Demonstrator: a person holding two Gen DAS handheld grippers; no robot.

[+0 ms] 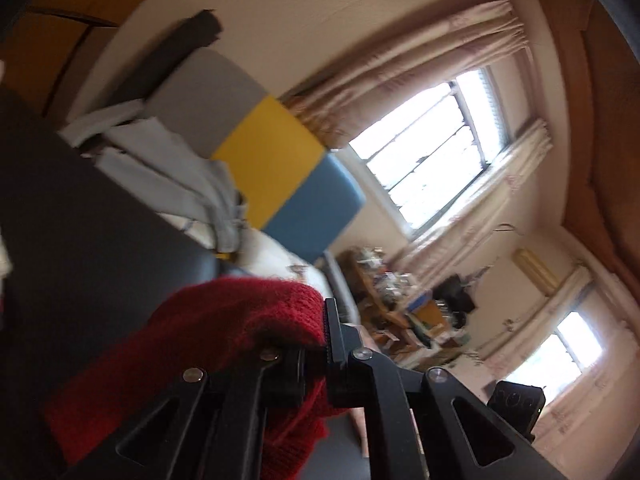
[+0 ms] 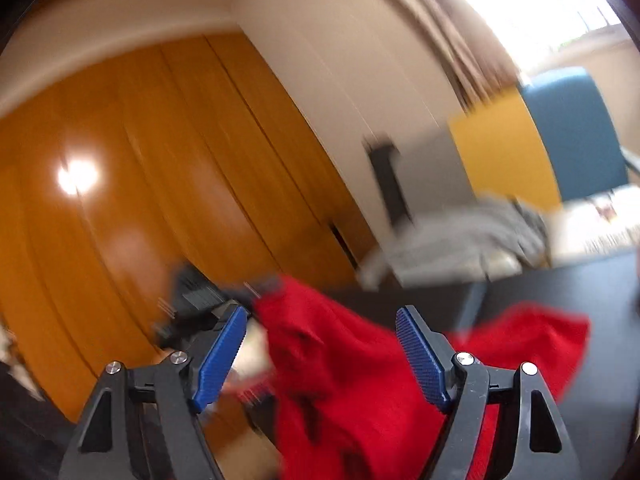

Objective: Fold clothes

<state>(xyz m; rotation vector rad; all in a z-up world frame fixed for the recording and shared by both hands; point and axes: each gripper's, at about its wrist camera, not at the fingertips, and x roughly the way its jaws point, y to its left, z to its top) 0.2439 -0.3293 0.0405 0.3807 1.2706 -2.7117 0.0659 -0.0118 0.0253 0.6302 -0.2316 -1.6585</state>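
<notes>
From the left wrist, the left gripper (image 1: 320,344) was clamped tight on a bunch of the red knitted garment (image 1: 224,340), which trailed down over the dark table (image 1: 80,220); beyond lay a grey heap of clothes (image 1: 192,176) against a grey, yellow and blue headboard (image 1: 272,160). From the right wrist, the right gripper (image 2: 320,356) stood wide, its blue pads (image 2: 420,356) clear of the cloth, with the red garment hanging loosely between and beyond them. To fold well, I judged the free claw should find a matching edge before pulling the cloth flat.
</notes>
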